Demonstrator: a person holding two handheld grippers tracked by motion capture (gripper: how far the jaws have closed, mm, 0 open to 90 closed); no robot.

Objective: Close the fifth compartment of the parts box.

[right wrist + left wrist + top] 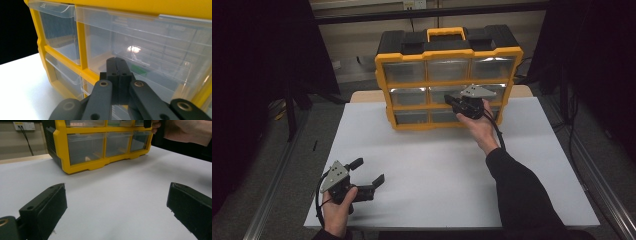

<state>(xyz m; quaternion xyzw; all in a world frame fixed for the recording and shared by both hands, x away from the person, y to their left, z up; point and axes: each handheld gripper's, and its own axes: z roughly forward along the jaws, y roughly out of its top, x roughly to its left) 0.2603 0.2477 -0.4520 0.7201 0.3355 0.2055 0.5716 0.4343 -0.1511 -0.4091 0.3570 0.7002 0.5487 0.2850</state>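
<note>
Nearest me, my left gripper (368, 172) rests low over the white tabletop (432, 165) at its near left corner, jaws spread wide with nothing between them; in the left gripper view the two black pads (45, 207) frame bare tabletop.

Farther out, my right hand (479, 131) reaches across to the yellow drawer cabinet (447, 80), which stands upright at the far edge of the tabletop, black top and yellow handle (446, 33) uppermost. My right gripper (451, 101) is clenched, jaws pressed flat together with nothing held, its tips right at the clear front of the middle-row centre drawer (150, 57). Whether they touch the plastic I cannot tell. Something small and green (138, 69) lies inside that drawer.

The risk I see from here: with jaws shut, I have no hold on the drawer's lip, so a pull would simply slip off the smooth front. A push could shove the whole cabinet backward toward the tabletop's far edge, since my left gripper is well apart from it and braces nothing. Opening the jaws this close could also scrape the clear plastic or catch on the yellow divider (81, 45) beside the drawer.
</note>
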